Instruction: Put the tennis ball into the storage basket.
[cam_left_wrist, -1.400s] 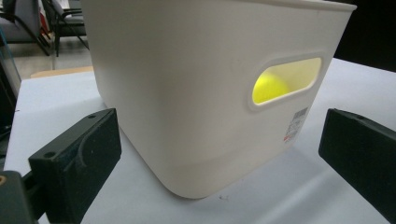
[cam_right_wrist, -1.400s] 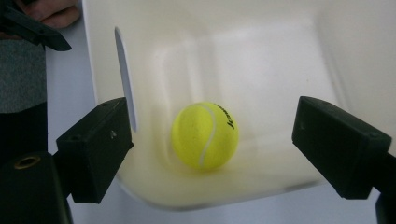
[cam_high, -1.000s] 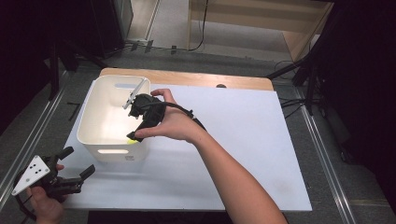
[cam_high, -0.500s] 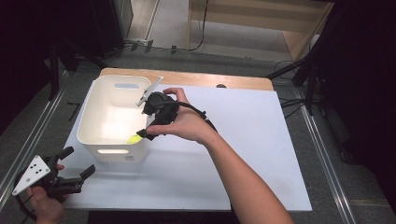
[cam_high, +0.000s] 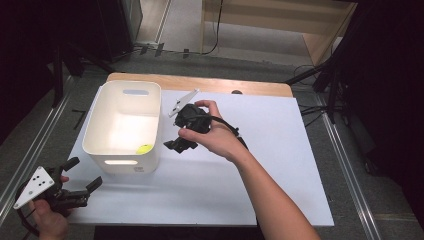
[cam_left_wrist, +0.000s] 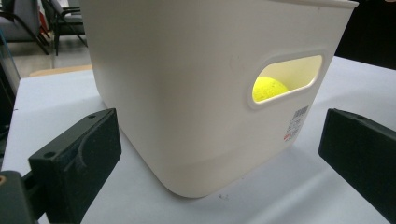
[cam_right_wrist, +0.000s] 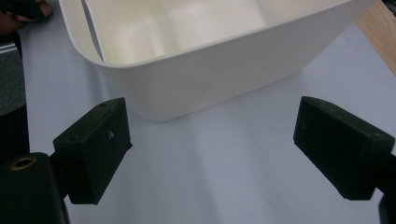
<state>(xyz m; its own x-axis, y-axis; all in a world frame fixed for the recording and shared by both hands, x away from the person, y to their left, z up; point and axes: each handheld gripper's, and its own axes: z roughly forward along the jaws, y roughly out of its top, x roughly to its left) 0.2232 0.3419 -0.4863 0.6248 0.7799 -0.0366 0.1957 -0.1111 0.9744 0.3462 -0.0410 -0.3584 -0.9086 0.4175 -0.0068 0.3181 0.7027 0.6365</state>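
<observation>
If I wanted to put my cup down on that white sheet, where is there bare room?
The widest bare stretch lies right of the right gripper and forearm, out to the white sheet's right edge. A bare strip also runs along the near edge, between the white bin and the left gripper. It is crowded between bin and right gripper.

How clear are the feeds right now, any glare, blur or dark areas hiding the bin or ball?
High view: surroundings dark, white bin floor glares bright, yellow ball still readable. Left gripper view: bin sharp, near jaws soft. Right gripper view: slightly soft, evenly lit.
</observation>
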